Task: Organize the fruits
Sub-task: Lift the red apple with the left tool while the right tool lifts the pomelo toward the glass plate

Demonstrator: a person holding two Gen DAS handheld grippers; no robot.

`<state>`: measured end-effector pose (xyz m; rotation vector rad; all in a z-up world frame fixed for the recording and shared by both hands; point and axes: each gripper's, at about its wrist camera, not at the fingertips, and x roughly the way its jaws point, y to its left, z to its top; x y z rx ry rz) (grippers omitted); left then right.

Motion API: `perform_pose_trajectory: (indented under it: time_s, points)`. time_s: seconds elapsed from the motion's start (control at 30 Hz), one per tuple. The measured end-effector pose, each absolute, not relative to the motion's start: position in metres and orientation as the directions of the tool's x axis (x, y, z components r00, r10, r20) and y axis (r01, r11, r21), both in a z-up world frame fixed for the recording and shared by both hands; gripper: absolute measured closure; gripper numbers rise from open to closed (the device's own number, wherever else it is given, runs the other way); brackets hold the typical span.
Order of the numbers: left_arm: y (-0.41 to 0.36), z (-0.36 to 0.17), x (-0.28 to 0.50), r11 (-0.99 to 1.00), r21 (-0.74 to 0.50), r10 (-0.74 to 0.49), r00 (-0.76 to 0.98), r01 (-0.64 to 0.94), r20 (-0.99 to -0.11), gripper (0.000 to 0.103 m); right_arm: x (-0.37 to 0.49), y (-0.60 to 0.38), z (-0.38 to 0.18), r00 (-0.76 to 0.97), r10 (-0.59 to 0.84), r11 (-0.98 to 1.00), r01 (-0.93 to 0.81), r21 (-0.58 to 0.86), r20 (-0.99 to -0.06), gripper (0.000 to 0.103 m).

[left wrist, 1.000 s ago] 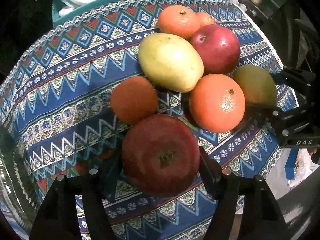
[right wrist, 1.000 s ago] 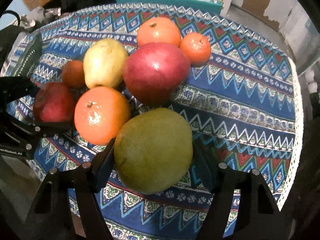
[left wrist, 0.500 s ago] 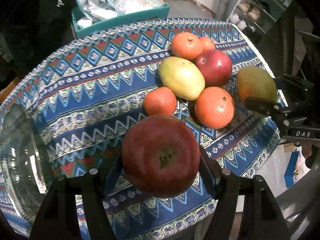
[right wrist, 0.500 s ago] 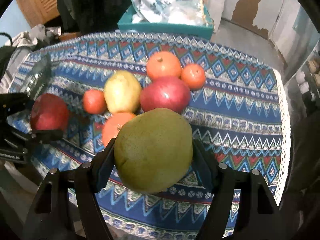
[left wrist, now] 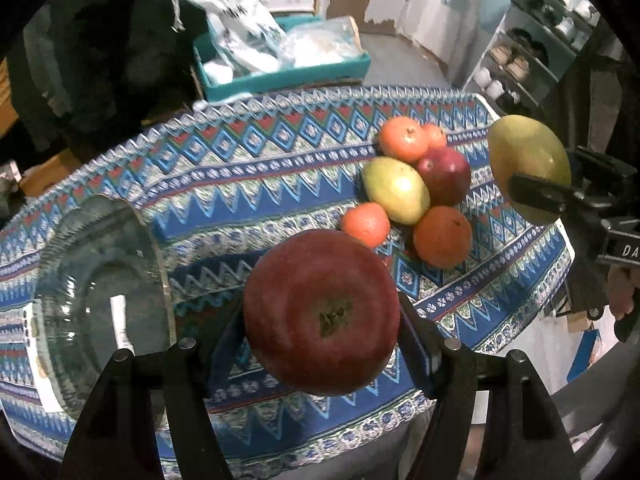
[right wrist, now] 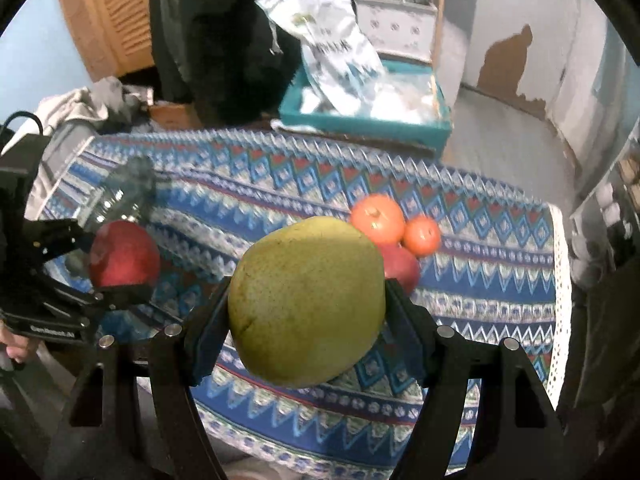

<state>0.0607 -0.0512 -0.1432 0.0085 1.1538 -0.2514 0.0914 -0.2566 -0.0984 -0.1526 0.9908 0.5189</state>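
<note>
Your left gripper [left wrist: 322, 344] has both fingers [left wrist: 224, 340] clamped on one dark red apple [left wrist: 320, 312], stem end facing the camera, lifted clear of the patterned tablecloth [left wrist: 248, 184]. Your right gripper [right wrist: 306, 316] pinches one large green pear [right wrist: 306, 300] between its pads, also off the cloth. Each gripper tilts steeply downward toward the table, and each appears in the other's view: the right at 3 o'clock of the left view with the pear [left wrist: 528, 164], the left at 9 o'clock of the right view with the apple [right wrist: 124, 254]. Fruit on the cloth, left view, clustered at 1 to 2 o'clock: one yellow-green mango [left wrist: 396, 190]; one red apple [left wrist: 446, 176] touching it; four oranges, namely a large one [left wrist: 404, 138] and a small one [left wrist: 434, 136] at the far end, a small one [left wrist: 366, 224] and a large one [left wrist: 442, 236] at the near end. Glass bowls: one [left wrist: 100, 300], at 8 o'clock, well apart from the cluster. Teal bins: one [left wrist: 280, 68], beyond the table at 12 o'clock, holding plastic bags. Shoe rack [left wrist: 532, 44]: one, at 2 o'clock.
</note>
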Motion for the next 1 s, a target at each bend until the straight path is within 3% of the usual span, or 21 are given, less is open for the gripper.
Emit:
perform_pose_trajectory:
  time_s: [0.4, 1.0]
  points:
    - [-0.012, -0.09, 0.045, 0.981, -0.102, -0.174, 0.509, 0.166, -0.843, 0.031, 0.089, -0.203, -0.043, 0.493, 0.456, 0.823, -0.551, 0.14, -0.741, 0.03]
    - [0.066, -0.052, 0.03, 0.995, -0.098, -0.098, 0.602, 0.032, -0.793, 0.031, 0.097, -0.116, -0.014, 0.45, 0.543, 0.749, -0.641, 0.167, -0.709, 0.03]
